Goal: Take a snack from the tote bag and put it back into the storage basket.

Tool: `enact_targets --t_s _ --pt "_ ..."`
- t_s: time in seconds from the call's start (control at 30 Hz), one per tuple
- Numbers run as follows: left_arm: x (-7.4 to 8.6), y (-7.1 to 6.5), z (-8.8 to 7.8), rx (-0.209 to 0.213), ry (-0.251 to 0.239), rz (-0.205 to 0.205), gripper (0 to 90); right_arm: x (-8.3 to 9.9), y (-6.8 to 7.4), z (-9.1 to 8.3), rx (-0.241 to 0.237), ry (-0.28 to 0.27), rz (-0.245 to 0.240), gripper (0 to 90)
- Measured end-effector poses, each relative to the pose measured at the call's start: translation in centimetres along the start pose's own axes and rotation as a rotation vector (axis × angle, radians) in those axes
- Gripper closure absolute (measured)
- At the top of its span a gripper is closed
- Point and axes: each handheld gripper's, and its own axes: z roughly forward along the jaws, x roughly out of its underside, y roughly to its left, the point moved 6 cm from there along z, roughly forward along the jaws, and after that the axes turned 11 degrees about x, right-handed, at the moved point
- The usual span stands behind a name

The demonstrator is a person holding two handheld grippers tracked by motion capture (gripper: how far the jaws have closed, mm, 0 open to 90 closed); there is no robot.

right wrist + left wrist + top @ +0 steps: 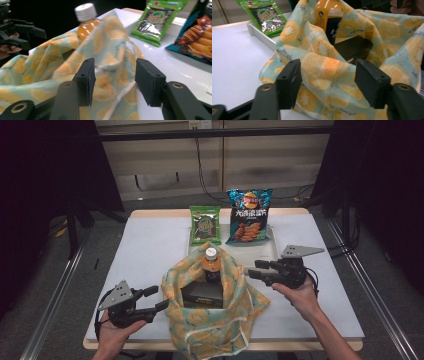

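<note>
cloth bag (212, 320), pale green with orange-slice print, sits slumped open at the near middle of the white table (145, 255), its lower edge reaching the table's front edge; inside it stands a bottle (212, 265) of orange drink with a white cap, upright, touching a flat black box (202, 294) that lies in the bag just in front of it; left gripper (156, 299) sits just beside the bag's left wall, jaws apart with a fold of the printed cloth lying between them in the left gripper view (327, 75), pads not seen pressing on it; right gripper (255, 269) held just off the bag's upper right rim, jaws apart, the bag's cloth in front of the gap in its own view (113, 72), nothing clamped; both hands come in from the near edge; beyond the bag a shallow white tray (272, 251) carries a green snack packet (205, 225) and, to its right, a blue chip bag (247, 216), both propped up, well apart from the grippers.
</note>
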Motion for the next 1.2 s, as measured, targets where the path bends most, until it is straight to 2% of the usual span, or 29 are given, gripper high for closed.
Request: enact_targets --t_s 0.13,0.2,0.23,0.3,0.37,0.43,0.5,0.63,0.7,0.77,0.8,0.87,1.0,1.13,1.2 --pt "-0.6 -0.7 0.3 0.053 -0.018 0.006 52.3 -0.2 1.1 -0.1 -0.015 0.002 -0.01 48.9" --pt "-0.7 -1.0 0.6 0.05 -0.005 0.006 56.9 -0.5 1.8 -0.3 -0.032 -0.007 -0.013 48.7" --pt "-0.8 -1.2 0.8 0.076 -0.01 0.011 59.5 -0.6 2.1 -0.4 -0.036 -0.008 -0.022 48.6" --pt "-1.1 -1.4 1.3 0.091 0.001 0.016 63.0 -0.9 2.9 -0.4 -0.051 -0.01 -0.035 48.6" --pt "-1.4 -1.7 1.9 0.101 0.009 0.023 64.7 -1.1 3.8 -0.2 -0.078 -0.002 -0.056 57.2" --pt "-1.8 -2.2 2.5 0.129 0.016 0.034 65.8 -1.0 4.6 0.2 -0.101 0.014 -0.067 58.1" --pt "-2.3 -2.5 3.1 0.133 0.036 0.043 64.4 -1.0 5.3 0.7 -0.11 0.033 -0.081 57.7" --pt "-3.1 -3.4 4.8 0.186 0.052 0.042 63.6 -0.8 6.2 1.8 -0.117 0.051 -0.097 54.9" --pt "-3.0 -4.1 6.1 0.208 0.083 0.045 58.2 -0.7 6.4 2.5 -0.109 0.072 -0.121 56.8" --pt "-2.7 -4.6 7.0 0.194 0.098 0.03 40.0 -0.5 6.4 3.2 -0.101 0.091 -0.129 54.9" --pt "-2.5 -4.8 7.3 0.201 0.108 0.032 34.4 -0.3 6.4 3.5 -0.093 0.102 -0.134 52.6" --pt "-2.2 -5.3 7.8 0.226 0.097 0.035 34.4 0.0 6.6 4.0 -0.085 0.11 -0.132 47.7" --pt "-0.8 -6.0 8.5 0.251 0.142 0.057 32.8 0.9 7.0 4.7 -0.067 0.144 -0.144 39.0" --pt "0.4 -6.9 8.8 0.273 0.19 0.093 31.3 1.1 7.3 4.8 -0.058 0.148 -0.16 39.5" --pt "1.0 -7.3 9.0 0.282 0.221 0.112 36.2 1.5 7.0 5.1 -0.05 0.155 -0.149 39.8"
